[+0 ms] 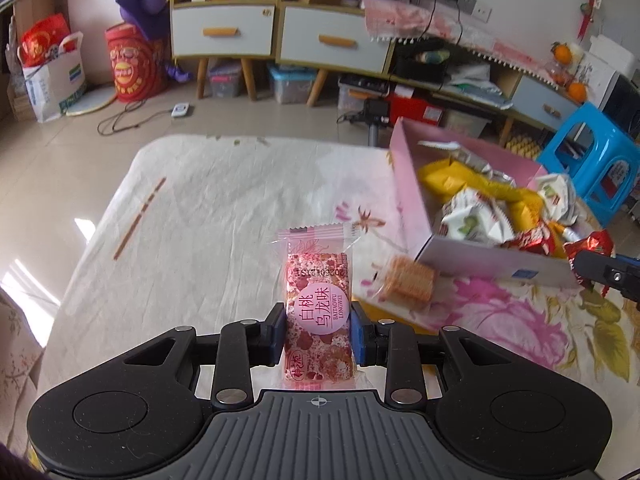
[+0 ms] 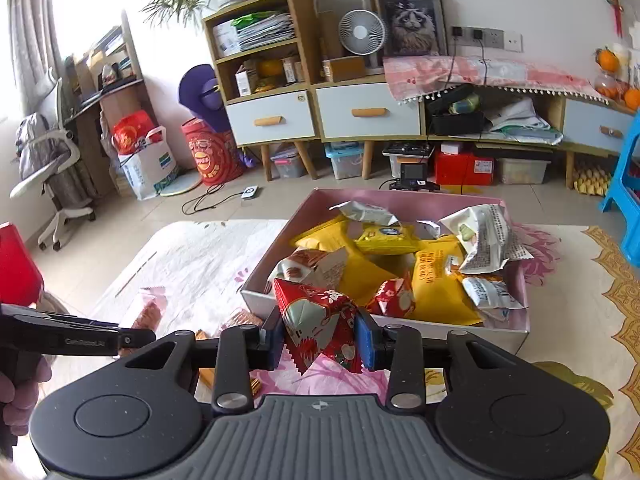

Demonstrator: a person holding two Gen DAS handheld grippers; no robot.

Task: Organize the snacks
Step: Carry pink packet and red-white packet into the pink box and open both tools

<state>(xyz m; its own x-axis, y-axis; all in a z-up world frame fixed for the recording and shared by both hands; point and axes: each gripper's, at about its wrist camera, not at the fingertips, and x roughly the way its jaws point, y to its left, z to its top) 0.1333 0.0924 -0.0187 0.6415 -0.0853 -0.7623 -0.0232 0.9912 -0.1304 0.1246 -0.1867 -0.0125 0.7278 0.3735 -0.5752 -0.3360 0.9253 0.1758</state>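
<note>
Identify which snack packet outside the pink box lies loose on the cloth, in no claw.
The clear-wrapped wafer biscuit packet beside the pink box. The pink peach-oolong packet and the red packet are each clamped in a claw.

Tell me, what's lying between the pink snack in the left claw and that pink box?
A clear-wrapped biscuit pack lies on the floral cloth between the pink snack and pink box, seen in the left wrist view.

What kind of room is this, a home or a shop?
Most likely a living room in a home. A low wooden cabinet with drawers holds a small desk fan and a framed cat picture, and an office chair stands on the tiled floor near the window.
</note>
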